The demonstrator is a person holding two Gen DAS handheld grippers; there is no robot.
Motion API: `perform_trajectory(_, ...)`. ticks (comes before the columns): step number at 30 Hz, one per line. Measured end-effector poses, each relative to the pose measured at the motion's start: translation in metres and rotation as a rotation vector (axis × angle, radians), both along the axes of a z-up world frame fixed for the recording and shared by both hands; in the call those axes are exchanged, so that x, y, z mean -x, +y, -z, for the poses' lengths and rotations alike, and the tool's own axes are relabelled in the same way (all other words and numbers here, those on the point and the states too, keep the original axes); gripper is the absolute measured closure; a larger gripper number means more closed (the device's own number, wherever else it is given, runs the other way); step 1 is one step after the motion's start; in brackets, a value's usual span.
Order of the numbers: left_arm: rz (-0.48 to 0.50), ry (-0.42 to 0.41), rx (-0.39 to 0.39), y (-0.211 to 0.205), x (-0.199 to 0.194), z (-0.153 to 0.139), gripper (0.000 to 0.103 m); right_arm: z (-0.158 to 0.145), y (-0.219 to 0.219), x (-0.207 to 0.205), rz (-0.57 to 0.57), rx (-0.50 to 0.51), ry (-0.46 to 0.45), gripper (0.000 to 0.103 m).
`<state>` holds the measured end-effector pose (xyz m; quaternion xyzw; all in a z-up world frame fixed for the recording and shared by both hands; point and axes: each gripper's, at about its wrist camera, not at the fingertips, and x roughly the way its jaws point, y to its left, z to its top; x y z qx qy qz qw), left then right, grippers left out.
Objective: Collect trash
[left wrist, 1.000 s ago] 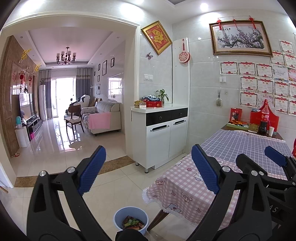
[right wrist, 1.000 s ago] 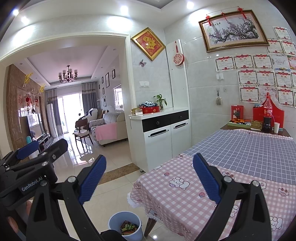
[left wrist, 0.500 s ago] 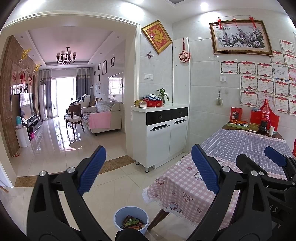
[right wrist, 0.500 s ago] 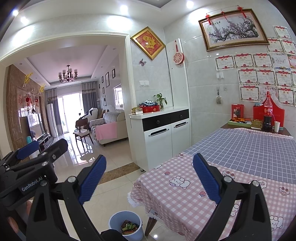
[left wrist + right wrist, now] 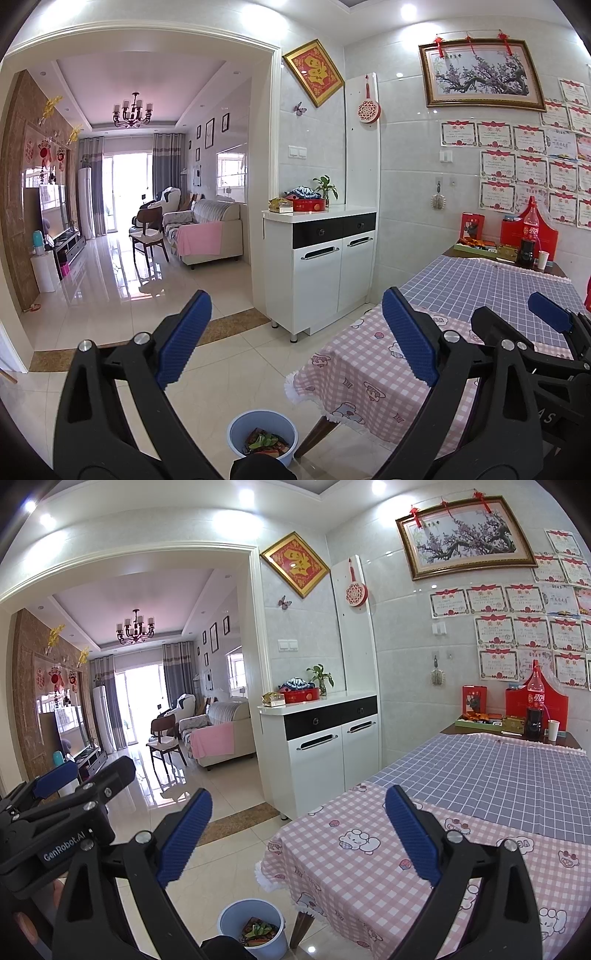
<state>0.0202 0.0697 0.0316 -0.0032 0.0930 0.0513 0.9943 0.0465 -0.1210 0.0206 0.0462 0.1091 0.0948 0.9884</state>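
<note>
Left wrist view shows my left gripper (image 5: 295,343) and right gripper (image 5: 297,834) both spread wide, empty — bin (image 5: 236,428) already holds scraps, so next I hunt leftovers.

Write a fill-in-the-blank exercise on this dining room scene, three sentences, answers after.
1. The round light blue plastic bin stands on the tiled ____ beside the table's corner.
2. The left tool and right tool are both ____, holding nothing.
3. The pink checked tablecloth lies next to a ____ checked one farther along the table.

Answers: floor; open; blue
</note>
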Motion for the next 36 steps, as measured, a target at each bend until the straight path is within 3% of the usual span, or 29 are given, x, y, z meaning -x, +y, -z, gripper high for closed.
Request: perform_trajectory(36, -0.002, 0.008, 0.001, 0.0, -0.002, 0.009, 0.011, 0.013, 0.003, 0.0, 0.001, 0.003, 0.01, 0.01)
